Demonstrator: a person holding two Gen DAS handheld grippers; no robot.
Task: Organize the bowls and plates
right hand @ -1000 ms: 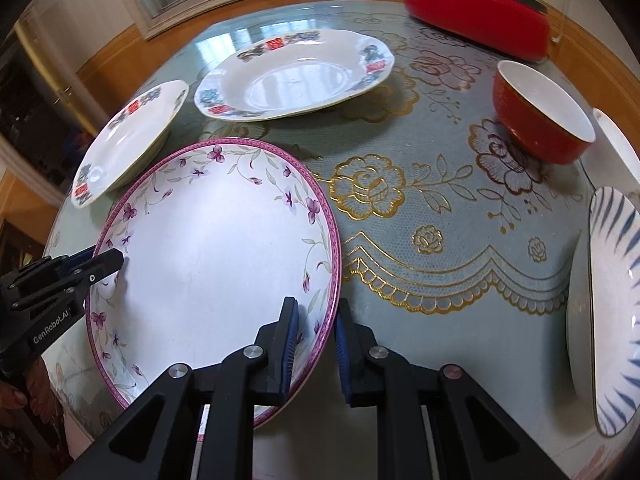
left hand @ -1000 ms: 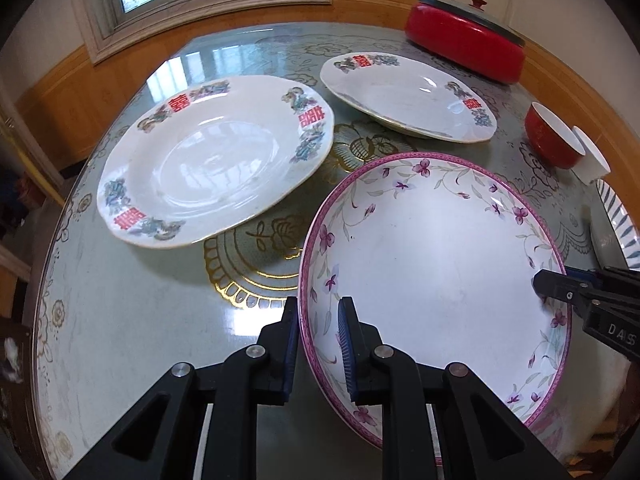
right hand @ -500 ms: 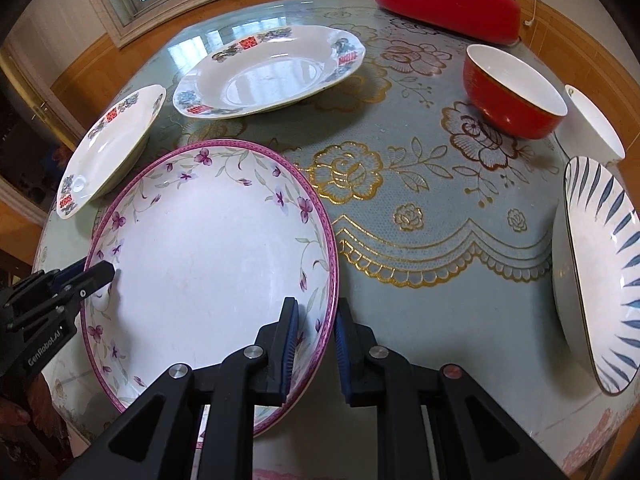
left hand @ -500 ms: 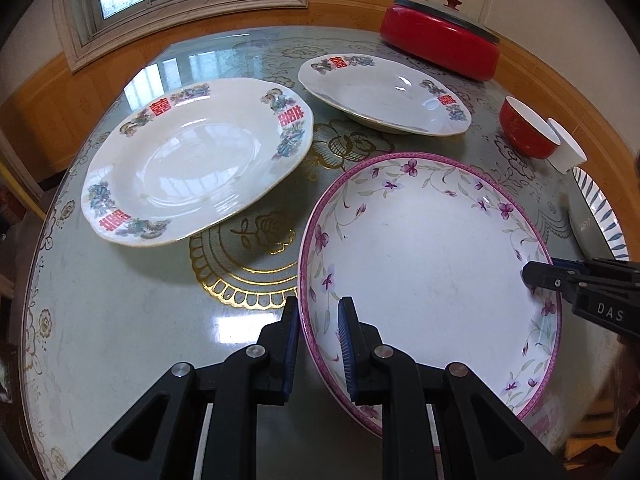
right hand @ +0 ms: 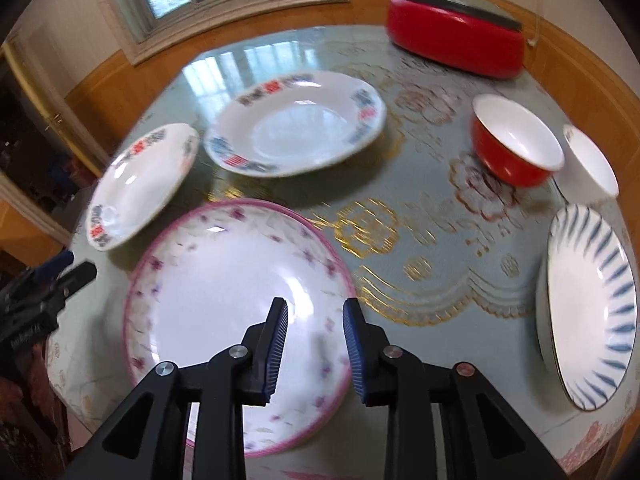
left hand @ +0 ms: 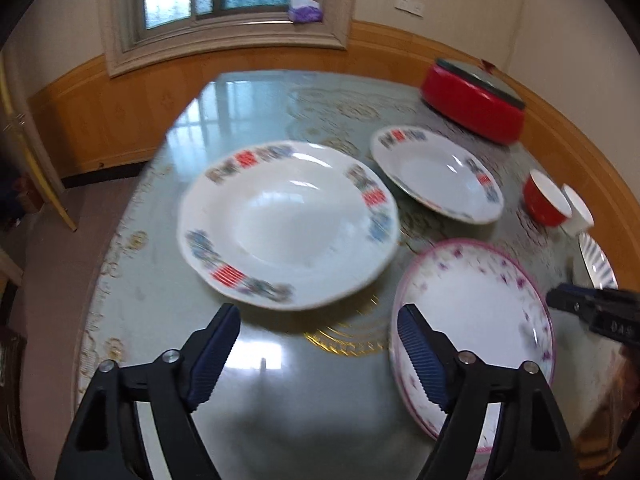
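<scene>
- Near the table's (right hand: pixel 440 248) front edge, the pink-rimmed floral plate (right hand: pixel 224 292) lies flat, face up.
- Left gripper (left hand: pixel 318 354), tilted down, has just spread wide, empty.
- Right gripper (right hand: pixel 315 344) has just parted, clear of the rim.

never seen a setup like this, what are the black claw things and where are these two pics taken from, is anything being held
No robot here: a person holds a two-finger gripper in each hand, each carrying a fisheye camera looking along its fingers. One picture is from the left gripper, the other from the right gripper. On the table lie a pink floral plate, two red-and-blue patterned plates, a blue striped plate, a red bowl, a white bowl and a red lidded pot. Both grippers' jaws have just been opening; nothing is held.
</scene>
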